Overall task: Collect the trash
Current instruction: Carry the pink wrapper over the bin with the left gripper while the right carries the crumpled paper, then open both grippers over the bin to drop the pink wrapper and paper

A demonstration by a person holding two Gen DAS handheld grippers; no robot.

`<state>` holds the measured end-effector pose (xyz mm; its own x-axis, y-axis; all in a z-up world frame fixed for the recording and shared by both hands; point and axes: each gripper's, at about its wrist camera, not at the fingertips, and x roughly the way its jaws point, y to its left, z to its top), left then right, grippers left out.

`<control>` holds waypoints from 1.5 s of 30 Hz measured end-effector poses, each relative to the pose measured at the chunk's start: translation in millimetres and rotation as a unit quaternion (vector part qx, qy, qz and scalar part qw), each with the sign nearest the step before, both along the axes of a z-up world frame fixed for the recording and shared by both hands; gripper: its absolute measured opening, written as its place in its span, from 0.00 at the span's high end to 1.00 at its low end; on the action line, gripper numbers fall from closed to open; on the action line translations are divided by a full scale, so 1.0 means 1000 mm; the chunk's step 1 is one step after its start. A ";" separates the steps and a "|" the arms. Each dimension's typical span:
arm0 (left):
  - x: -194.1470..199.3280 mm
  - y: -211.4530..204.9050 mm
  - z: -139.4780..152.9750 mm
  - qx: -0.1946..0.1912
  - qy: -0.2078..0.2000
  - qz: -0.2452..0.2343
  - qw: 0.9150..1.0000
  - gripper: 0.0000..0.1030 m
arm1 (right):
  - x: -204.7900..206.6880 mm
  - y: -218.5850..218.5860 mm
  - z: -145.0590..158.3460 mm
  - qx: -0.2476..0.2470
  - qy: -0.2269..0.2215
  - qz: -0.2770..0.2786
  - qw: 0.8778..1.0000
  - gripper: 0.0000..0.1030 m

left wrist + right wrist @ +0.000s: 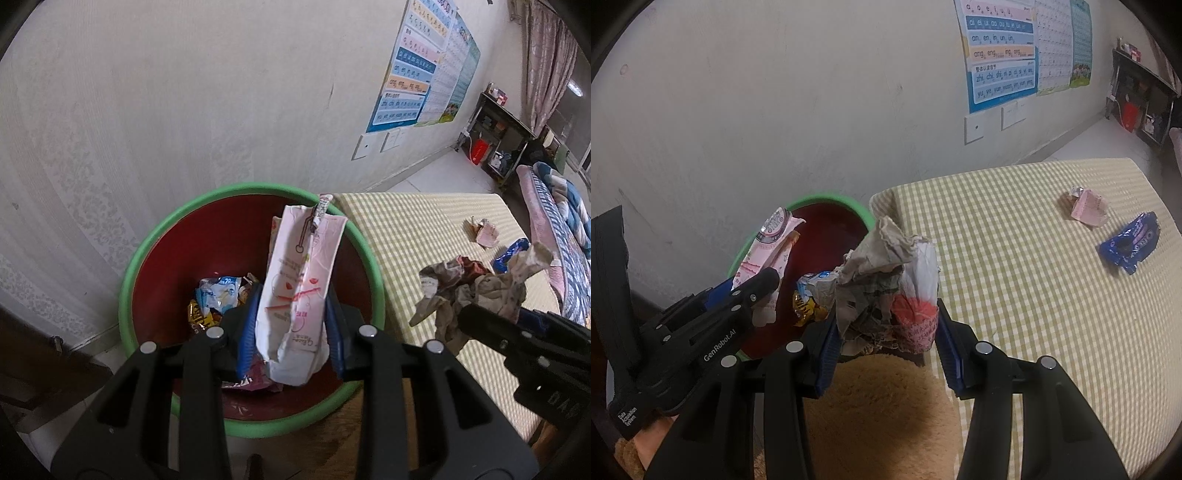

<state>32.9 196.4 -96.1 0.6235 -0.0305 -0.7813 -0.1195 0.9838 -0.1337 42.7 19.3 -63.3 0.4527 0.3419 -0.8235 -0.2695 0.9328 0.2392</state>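
Observation:
My left gripper [290,328] is shut on a white and pink wrapper [299,288], held upright over the red bin with a green rim [129,280]. Several wrappers [214,299] lie in the bin's bottom. My right gripper [886,332] is shut on a crumpled wad of paper and plastic [882,288], held beside the bin's rim [827,197] at the corner of the checked table [1015,295]. The wad [476,291] and right gripper show at the right of the left wrist view. The left gripper [753,288] and its wrapper [772,240] appear at the left of the right wrist view.
On the checked tablecloth lie a crumpled pink paper [1087,208] and a blue snack wrapper [1130,247]. A wall with posters [1001,51] stands behind the bin. A dark shelf [495,140] and a bed [561,229] are at the far right. A tan fuzzy surface [886,413] lies below.

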 end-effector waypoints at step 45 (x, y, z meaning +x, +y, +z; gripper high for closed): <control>0.017 0.049 -0.057 -0.001 0.074 0.064 0.995 0.36 | 0.039 0.058 -0.029 0.007 0.021 0.077 0.997 0.39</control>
<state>50.0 245.3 -153.0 0.4997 0.0411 -0.8652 -0.2628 0.9590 -0.1062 81.2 77.2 -92.2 0.3595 0.4163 -0.8351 -0.3991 0.8776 0.2657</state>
